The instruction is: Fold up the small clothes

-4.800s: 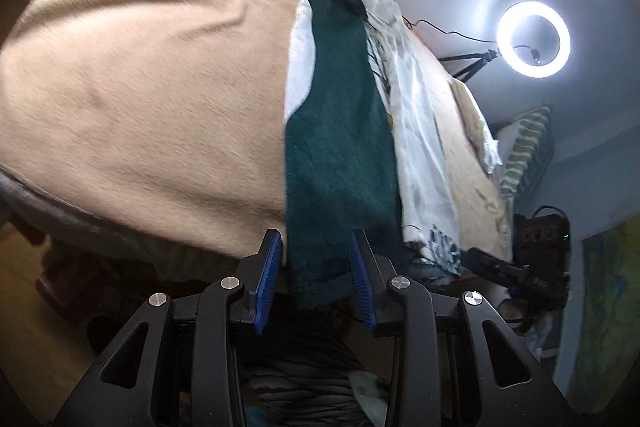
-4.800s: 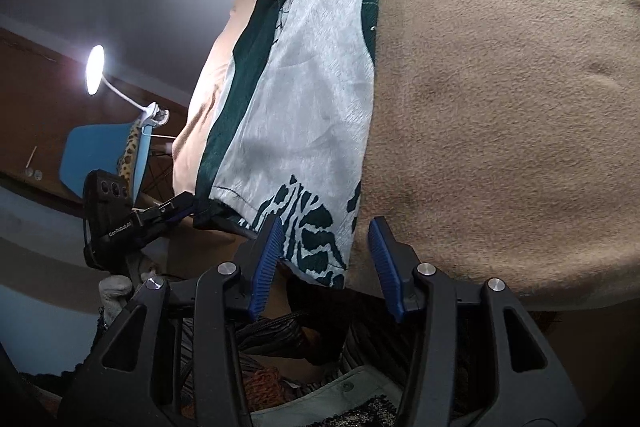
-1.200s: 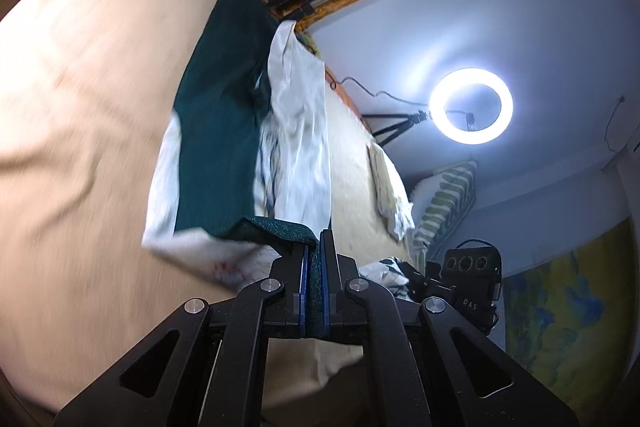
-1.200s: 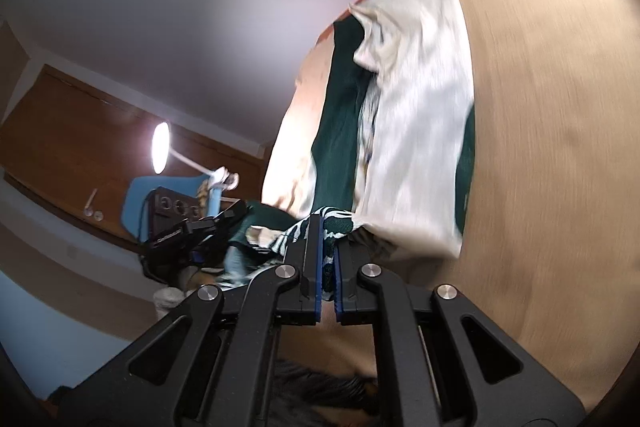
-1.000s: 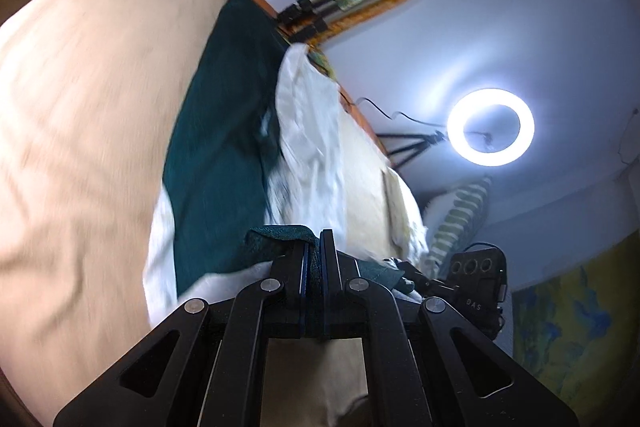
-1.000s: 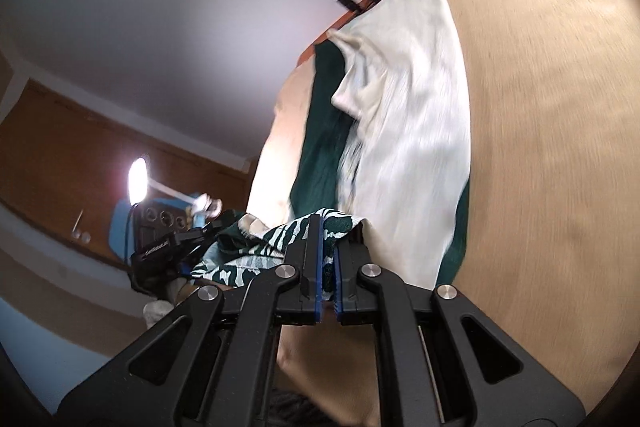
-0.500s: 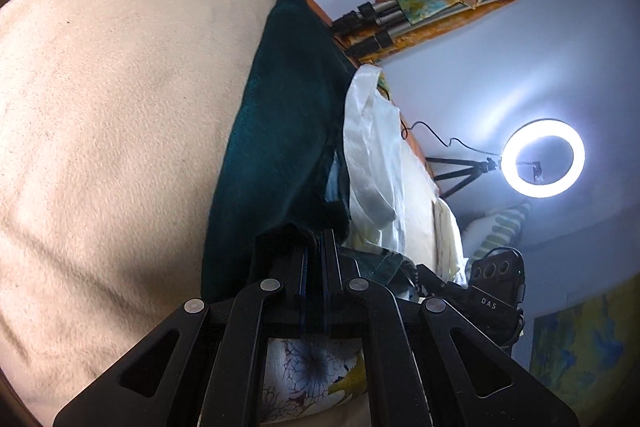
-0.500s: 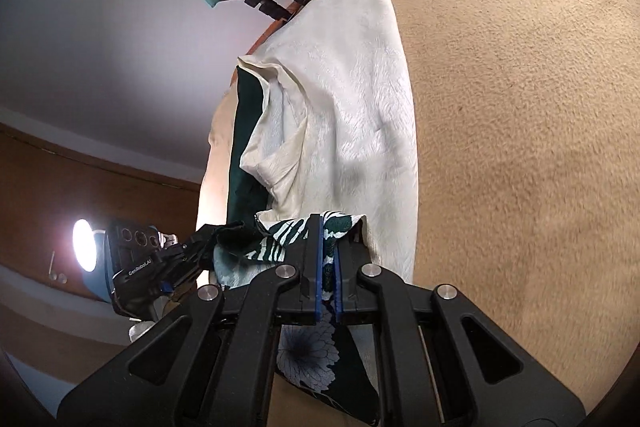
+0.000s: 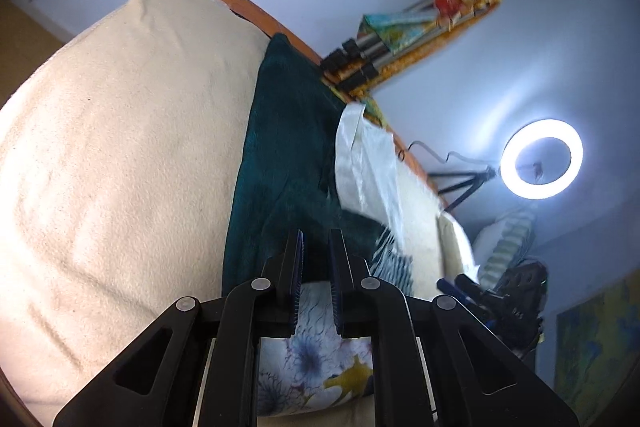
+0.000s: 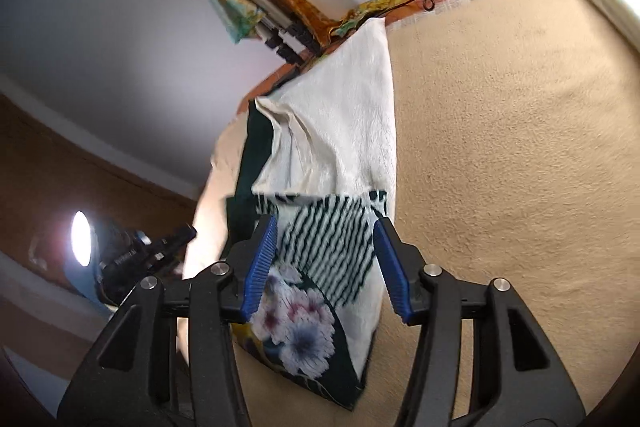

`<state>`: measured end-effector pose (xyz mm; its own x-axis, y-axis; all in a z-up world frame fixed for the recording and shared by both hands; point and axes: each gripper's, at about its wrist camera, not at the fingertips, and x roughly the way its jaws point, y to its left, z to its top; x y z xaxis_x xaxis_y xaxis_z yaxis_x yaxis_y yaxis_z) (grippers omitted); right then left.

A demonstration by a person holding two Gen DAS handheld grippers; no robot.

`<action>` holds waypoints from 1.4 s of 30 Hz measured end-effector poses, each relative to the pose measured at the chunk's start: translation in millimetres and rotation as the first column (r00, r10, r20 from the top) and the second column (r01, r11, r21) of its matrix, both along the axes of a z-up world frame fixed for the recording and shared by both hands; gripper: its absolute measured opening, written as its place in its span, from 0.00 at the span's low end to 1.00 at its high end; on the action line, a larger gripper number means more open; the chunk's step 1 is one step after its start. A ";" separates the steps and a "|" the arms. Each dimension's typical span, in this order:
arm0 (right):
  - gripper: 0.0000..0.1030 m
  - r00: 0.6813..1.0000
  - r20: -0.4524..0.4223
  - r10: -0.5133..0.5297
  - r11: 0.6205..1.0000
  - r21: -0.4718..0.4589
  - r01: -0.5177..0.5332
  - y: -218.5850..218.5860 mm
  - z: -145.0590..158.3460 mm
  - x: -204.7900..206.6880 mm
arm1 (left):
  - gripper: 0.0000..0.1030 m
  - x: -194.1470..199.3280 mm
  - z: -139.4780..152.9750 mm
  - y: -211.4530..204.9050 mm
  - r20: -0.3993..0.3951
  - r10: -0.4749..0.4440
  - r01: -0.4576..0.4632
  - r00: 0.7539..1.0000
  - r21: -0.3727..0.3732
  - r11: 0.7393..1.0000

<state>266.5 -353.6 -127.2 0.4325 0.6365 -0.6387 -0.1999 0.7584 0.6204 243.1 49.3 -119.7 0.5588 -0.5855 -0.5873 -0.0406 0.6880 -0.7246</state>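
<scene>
Item: garment (image 10: 320,247), folded on the blanket (image 10: 500,147), long axis running straight ahead of both tools. Our right gripper (image 10: 324,267): jaws just opened, spread over the folded hem, nearest it. Our left gripper (image 9: 316,283): jaws just parted slightly, pinching nothing.

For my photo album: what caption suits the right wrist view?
Open tool above a patterned garment folded on a beige blanket.

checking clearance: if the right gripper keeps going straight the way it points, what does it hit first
Most likely the folded-over striped and floral flap of the garment, lying between and just ahead of the right gripper's open jaws; depth is uncertain.
</scene>
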 end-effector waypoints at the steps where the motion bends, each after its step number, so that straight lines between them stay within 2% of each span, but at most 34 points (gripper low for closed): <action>1: 0.52 1.000 0.004 0.011 0.999 -0.039 -0.011 2.1 0.3 -3.2 | 0.11 0.8 -2.8 -3.0 -0.002 -0.009 0.009 1.000 0.011 1.000; 3: 0.52 1.000 0.012 0.022 0.994 -0.107 -0.020 8.0 -3.2 -6.5 | 0.11 4.1 -9.8 -7.8 -0.019 -0.025 0.026 1.000 0.020 0.999; 5: 0.52 0.999 0.001 0.037 0.989 -0.143 -0.037 11.4 -10.5 -8.2 | 0.21 9.8 -17.6 -15.0 -0.037 -0.049 0.051 0.998 0.058 0.997; 6: 0.52 0.999 -0.005 0.038 0.988 -0.149 -0.038 12.8 -13.9 -7.8 | 0.22 12.6 -20.5 -18.8 -0.042 -0.052 0.056 0.998 0.088 0.995; 8: 0.51 0.999 -0.015 0.045 0.986 -0.159 -0.047 16.7 -21.7 -6.4 | 0.22 17.4 -26.1 -24.4 -0.046 -0.067 0.071 0.997 0.100 0.992; 12: 0.40 0.998 -0.019 0.063 0.974 -0.216 -0.066 31.5 -31.6 -2.6 | 0.22 23.5 -31.3 -40.1 -0.054 -0.113 0.120 0.992 0.158 0.980; 13: 0.34 0.998 -0.021 0.066 0.970 -0.232 -0.069 34.3 -32.6 -2.3 | 0.22 23.4 -31.3 -42.2 -0.051 -0.121 0.127 0.991 0.165 0.978; 14: 0.29 0.997 -0.025 0.073 0.965 -0.252 -0.077 37.4 -34.1 -2.1 | 0.19 22.0 -31.5 -43.7 -0.046 -0.128 0.134 0.991 0.167 0.977; 15: 0.19 0.997 -0.028 0.078 0.962 -0.259 -0.083 38.9 -34.6 -2.2 | 0.18 20.4 -30.5 -44.6 -0.044 -0.128 0.134 0.991 0.178 0.975; 16: 0.11 0.996 -0.032 0.086 0.960 -0.265 -0.091 40.6 -34.9 -2.6 | 0.09 18.4 -29.5 -43.7 -0.038 -0.126 0.131 0.991 0.181 0.975; 17: 0.10 0.996 -0.029 0.089 0.956 -0.279 -0.093 42.1 -34.2 -3.6 | 0.03 16.1 -28.3 -42.2 -0.035 -0.126 0.130 0.991 0.175 0.976; 21: 0.06 0.994 0.015 0.108 0.944 -0.317 -0.098 48.7 -23.8 -9.7 | 0.03 2.9 -19.0 -30.8 -0.011 -0.093 0.093 0.996 0.193 0.977; 25: 0.05 0.990 0.036 0.135 0.933 -0.340 -0.115 59.0 -16.7 -9.7 | 0.03 -7.6 -14.2 -24.1 0.018 -0.082 0.076 0.996 0.210 0.975; 27: 0.05 0.989 0.031 0.144 0.927 -0.353 -0.124 63.0 -17.4 -9.0 | 0.09 -10.0 -14.1 -23.7 0.001 -0.085 0.083 0.996 0.198 0.977; 29: 0.07 0.989 0.016 0.150 0.931 -0.339 -0.136 61.4 -18.5 -11.3 | 0.28 -9.8 -16.9 -26.9 -0.026 -0.106 0.109 0.994 0.194 0.975; 30: 0.12 0.988 0.006 0.152 0.935 -0.326 -0.141 59.9 -19.3 -12.6 | 0.30 -10.8 -17.5 -29.2 -0.029 -0.109 0.113 0.994 0.216 0.970; 31: 0.22 0.989 -0.003 0.149 0.938 -0.317 -0.143 57.7 -20.2 -14.4 | 0.31 -12.2 -18.6 -31.5 -0.034 -0.111 0.116 0.993 0.237 0.964; 33: 0.34 0.991 -0.013 0.135 0.947 -0.294 -0.133 50.5 -22.3 -21.8 | 0.31 -15.0 -23.1 -35.9 -0.053 -0.128 0.137 0.990 0.256 0.957; 37: 0.34 0.989 -0.034 0.141 0.956 -0.254 -0.145 40.2 -28.8 -39.6 | 0.31 -24.8 -25.9 -38.6 -0.035 -0.158 0.161 0.987 0.251 0.954; 39: 0.34 0.987 -0.040 0.155 0.956 -0.248 -0.160 39.3 -32.2 -49.5 | 0.26 -28.1 -27.1 -41.5 -0.035 -0.170 0.173 0.985 0.267 0.948; 41: 0.34 0.985 -0.048 0.166 0.952 -0.255 -0.172 42.4 -36.3 -55.7 | 0.01 -29.5 -28.4 -40.9 -0.044 -0.173 0.179 0.984 0.249 0.952; 42: 0.30 0.985 -0.048 0.164 0.949 -0.266 -0.171 43.9 -37.6 -57.7 | 0.01 -31.5 -28.2 -40.4 -0.047 -0.171 0.177 0.984 0.244 0.953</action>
